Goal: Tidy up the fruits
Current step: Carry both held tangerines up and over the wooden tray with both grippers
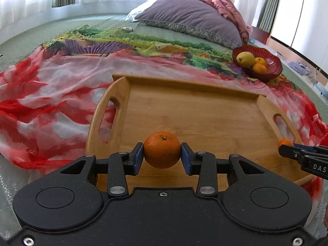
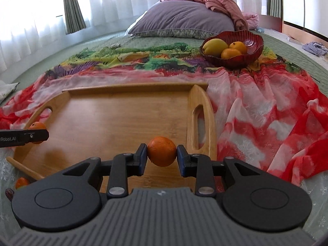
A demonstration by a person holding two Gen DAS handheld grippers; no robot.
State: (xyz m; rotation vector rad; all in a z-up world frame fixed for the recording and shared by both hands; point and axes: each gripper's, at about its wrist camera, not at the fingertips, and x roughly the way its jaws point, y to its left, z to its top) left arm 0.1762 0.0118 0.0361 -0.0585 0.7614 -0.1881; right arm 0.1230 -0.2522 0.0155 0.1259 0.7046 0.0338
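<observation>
My left gripper (image 1: 162,155) is shut on an orange (image 1: 162,149) and holds it over the near part of a wooden tray (image 1: 194,110). My right gripper (image 2: 162,156) is shut on another orange (image 2: 162,151) over the tray's (image 2: 123,119) near right corner. Each gripper shows at the other view's edge: the right gripper (image 1: 285,146) and the left gripper (image 2: 44,136). A red bowl (image 1: 272,63) (image 2: 254,47) beyond the tray holds a yellow fruit (image 1: 246,58) (image 2: 215,46) and two oranges (image 1: 260,68) (image 2: 231,53).
The tray lies on a red, white and floral cloth (image 1: 51,94) (image 2: 266,106) spread over a green bed. A purple pillow (image 1: 188,16) (image 2: 184,18) and pink bedding lie at the far end. One more orange (image 2: 21,182) lies off the tray's near left corner.
</observation>
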